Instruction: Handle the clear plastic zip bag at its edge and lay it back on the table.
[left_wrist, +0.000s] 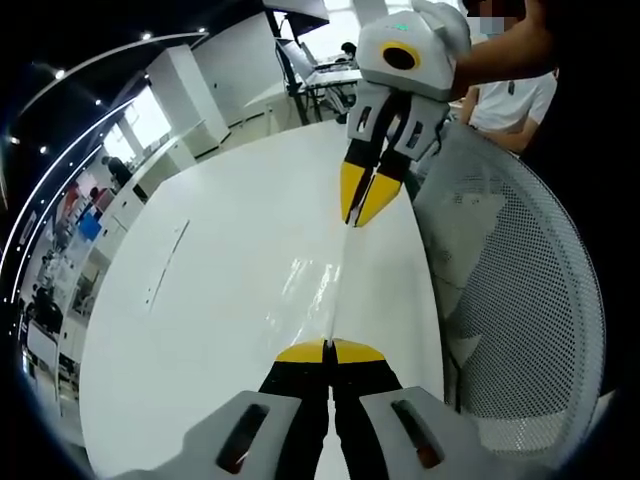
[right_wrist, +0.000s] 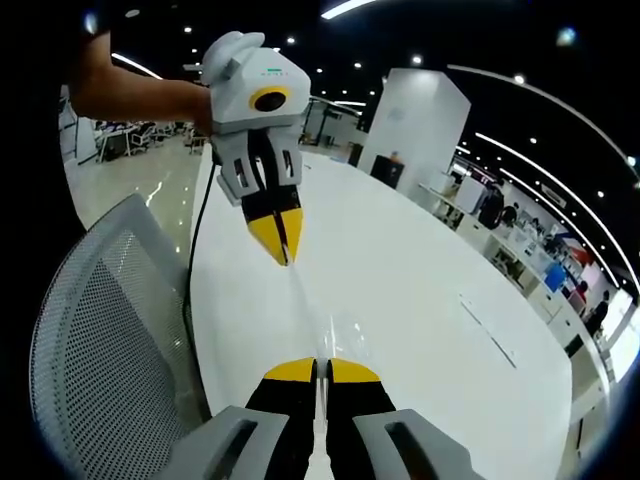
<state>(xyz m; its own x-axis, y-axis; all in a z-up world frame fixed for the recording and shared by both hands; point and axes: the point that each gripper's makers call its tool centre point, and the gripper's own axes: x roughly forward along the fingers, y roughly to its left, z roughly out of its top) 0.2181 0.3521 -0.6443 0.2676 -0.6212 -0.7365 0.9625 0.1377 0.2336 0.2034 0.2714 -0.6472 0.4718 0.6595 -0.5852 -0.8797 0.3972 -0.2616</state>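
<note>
A clear plastic zip bag (left_wrist: 322, 285) is stretched edge-on above the white table (left_wrist: 200, 290), held at both ends. My left gripper (left_wrist: 329, 350), yellow-tipped, is shut on its near edge at the bottom of the left gripper view. The right gripper (left_wrist: 358, 215) comes down from the top there, shut on the far edge. In the right gripper view my right gripper (right_wrist: 321, 368) pinches the bag (right_wrist: 315, 320), and the left gripper (right_wrist: 281, 250) grips the opposite end. The bag shows as a thin glossy strip between the two.
A grey mesh chair (left_wrist: 520, 300) stands against the table's edge, also seen as the chair (right_wrist: 100, 340). A person in a white shirt (left_wrist: 512, 100) sits behind. Office desks and partitions (right_wrist: 500, 230) lie beyond the table's far side.
</note>
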